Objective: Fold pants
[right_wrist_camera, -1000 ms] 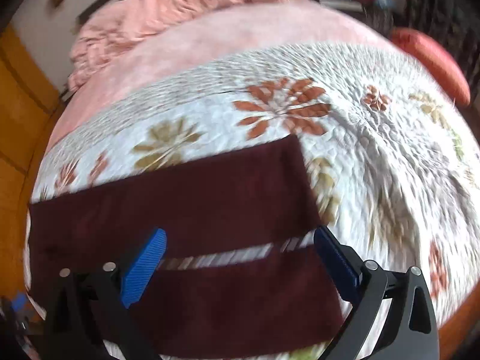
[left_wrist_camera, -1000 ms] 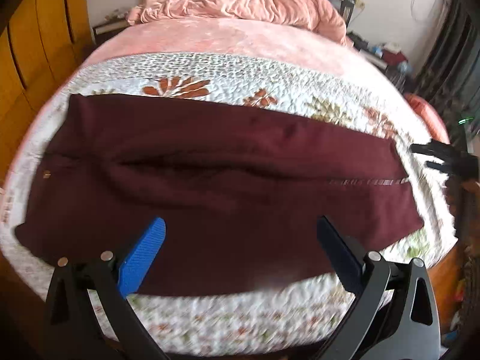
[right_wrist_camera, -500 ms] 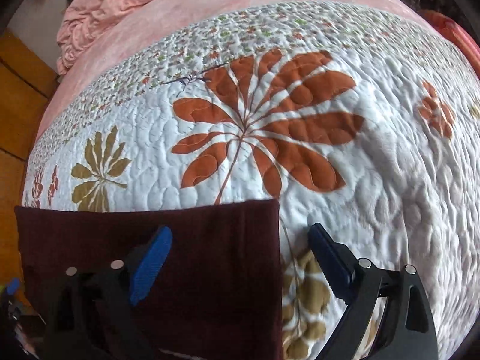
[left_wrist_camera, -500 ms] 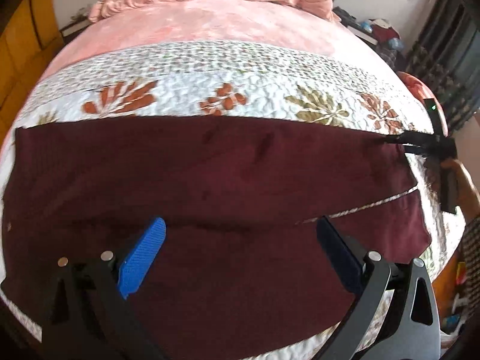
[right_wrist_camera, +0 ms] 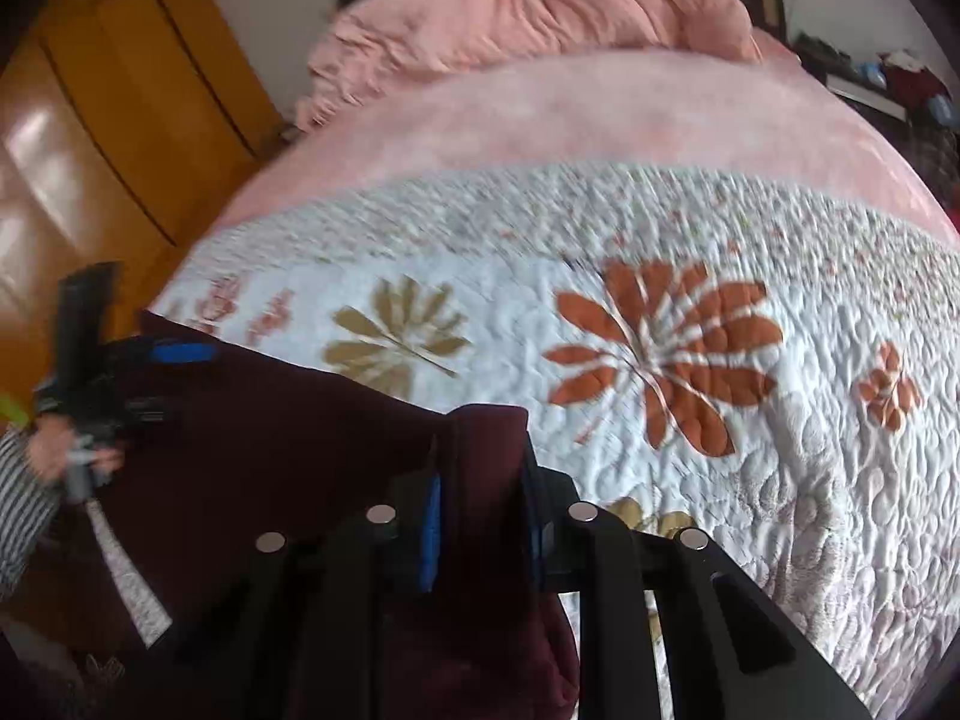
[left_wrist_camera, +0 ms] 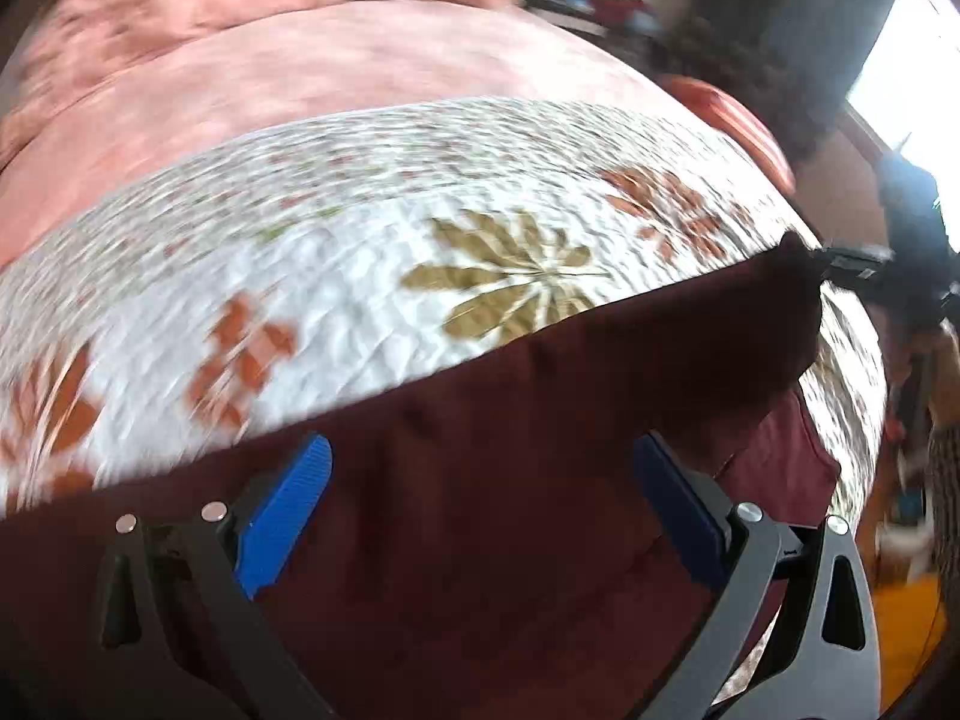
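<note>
Dark maroon pants [left_wrist_camera: 492, 480] lie across the quilted bed. My left gripper [left_wrist_camera: 480, 492] is open, its blue-padded fingers low over the pants' far edge. My right gripper [right_wrist_camera: 480, 504] is shut on the hem end of the pants [right_wrist_camera: 486, 450] and lifts it off the quilt. In the left wrist view the right gripper [left_wrist_camera: 852, 264] shows at the far right, holding the raised corner of the pants. In the right wrist view the left gripper [right_wrist_camera: 174, 354] shows at the left over the pants [right_wrist_camera: 270, 450].
A white floral quilt [right_wrist_camera: 660, 360] covers the bed, with a pink blanket [right_wrist_camera: 570, 114] and bunched pink duvet [right_wrist_camera: 540, 6] behind. A yellow wooden wardrobe [right_wrist_camera: 132, 90] stands at the left. Clutter and an orange cushion [left_wrist_camera: 732, 120] lie past the bed's right side.
My right gripper has closed on the pants' hem end and raised it. My left gripper has moved forward and lower over the pants, staying open.
</note>
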`<state>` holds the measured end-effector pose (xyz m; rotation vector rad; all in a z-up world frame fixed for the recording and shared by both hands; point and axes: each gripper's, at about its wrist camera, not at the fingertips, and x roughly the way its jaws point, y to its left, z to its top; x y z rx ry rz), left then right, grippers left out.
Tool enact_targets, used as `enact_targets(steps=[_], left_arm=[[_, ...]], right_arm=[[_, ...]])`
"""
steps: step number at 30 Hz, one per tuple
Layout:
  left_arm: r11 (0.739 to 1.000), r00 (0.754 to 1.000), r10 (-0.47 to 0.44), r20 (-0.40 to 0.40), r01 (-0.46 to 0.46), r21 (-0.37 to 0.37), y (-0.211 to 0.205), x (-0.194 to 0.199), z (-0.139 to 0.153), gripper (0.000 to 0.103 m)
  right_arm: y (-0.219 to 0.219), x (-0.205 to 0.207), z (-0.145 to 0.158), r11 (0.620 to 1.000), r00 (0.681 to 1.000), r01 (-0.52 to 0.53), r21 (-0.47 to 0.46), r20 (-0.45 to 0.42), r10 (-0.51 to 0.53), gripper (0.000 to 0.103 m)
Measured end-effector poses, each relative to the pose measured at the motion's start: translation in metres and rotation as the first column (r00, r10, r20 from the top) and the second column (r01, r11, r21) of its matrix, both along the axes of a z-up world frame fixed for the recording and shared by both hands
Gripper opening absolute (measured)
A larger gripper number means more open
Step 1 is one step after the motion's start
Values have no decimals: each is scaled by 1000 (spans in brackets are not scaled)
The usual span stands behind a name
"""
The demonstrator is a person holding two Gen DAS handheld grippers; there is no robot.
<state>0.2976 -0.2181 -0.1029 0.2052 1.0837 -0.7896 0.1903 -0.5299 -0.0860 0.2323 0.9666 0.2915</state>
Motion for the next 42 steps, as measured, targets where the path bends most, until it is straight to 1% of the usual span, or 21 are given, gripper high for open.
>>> enact_targets(steps=[1, 4, 7, 10, 12, 15, 16, 18, 20, 22, 23, 24, 25, 27, 28, 30, 32, 34, 37, 39, 42], left_arm=[[998, 998, -69, 1, 69, 8, -12, 6, -5, 100], [979, 981, -196, 10, 195, 51, -38, 17, -17, 100], [958, 958, -285, -18, 285, 25, -55, 27, -20, 100], [948, 949, -316, -22, 316, 23, -67, 38, -19, 100], [937, 935, -349, -72, 349, -3, -72, 45, -20, 100], [905, 889, -424, -173, 424, -42, -81, 47, -25, 100], [892, 872, -449, -197, 450, -39, -84, 46, -28, 100], [881, 856, -465, -227, 472, -27, -85, 44, -34, 99], [882, 847, -464, -258, 469, -47, -79, 44, -36, 97], [890, 845, -451, -289, 449, -77, -71, 44, -36, 58], [895, 841, -444, -311, 435, -102, -64, 44, -34, 34], [902, 848, -430, -309, 420, -101, -58, 43, -31, 26], [906, 857, -421, -297, 412, -95, -52, 40, -27, 22], [926, 903, -378, -206, 372, -67, -40, 27, -8, 16], [939, 928, -344, -143, 340, -52, -35, 17, 5, 16], [959, 959, -283, 8, 282, 14, -32, -6, 26, 16], [971, 955, -230, 186, 212, 111, -27, -51, 46, 16], [966, 942, -212, 262, 161, 202, -30, -89, 46, 16], [945, 913, -257, 318, 168, 280, -26, -154, 31, 16], [932, 889, -285, 359, 169, 321, -21, -188, 15, 18], [912, 871, -314, 377, 167, 374, -21, -215, -13, 18]], right_arm=[[0, -5, 8, 1000, 1000, -16, 14, 27, 16, 21], [1, -13, 22, 998, 997, -47, 37, 68, 45, 21], [-2, -23, 30, 996, 993, -74, 46, 93, 69, 21], [0, -27, 37, 994, 989, -97, 52, 118, 91, 21], [1, -29, 40, 993, 987, -107, 58, 131, 99, 21], [2, -32, 43, 991, 983, -118, 62, 152, 107, 21], [2, -33, 44, 990, 981, -120, 72, 159, 107, 21], [1, -36, 47, 989, 979, -124, 79, 174, 108, 21], [0, -37, 49, 991, 979, -110, 79, 178, 95, 21], [-3, -36, 49, 992, 982, -91, 89, 176, 74, 21], [-5, -36, 47, 992, 983, -80, 93, 170, 63, 21], [-5, -34, 45, 994, 985, -65, 85, 162, 50, 21], [-5, -33, 43, 995, 986, -57, 83, 158, 43, 21], [-5, -33, 39, 996, 988, -32, 80, 153, 20, 21], [-5, -35, 37, 997, 988, -18, 71, 157, 7, 21], [-4, -40, 36, 999, 986, 7, 46, 167, -15, 22], [0, -54, 31, 999, 983, 15, 49, 182, -23, 22], [7, -68, 22, 1000, 984, 6, 28, 180, -11, 22], [21, -102, -2, 1000, 990, -6, -31, 139, 10, 23], [26, -125, -18, 1000, 994, -5, -26, 111, 8, 23], [31, -153, -35, 1000, 997, 17, -9, 81, -16, 24]])
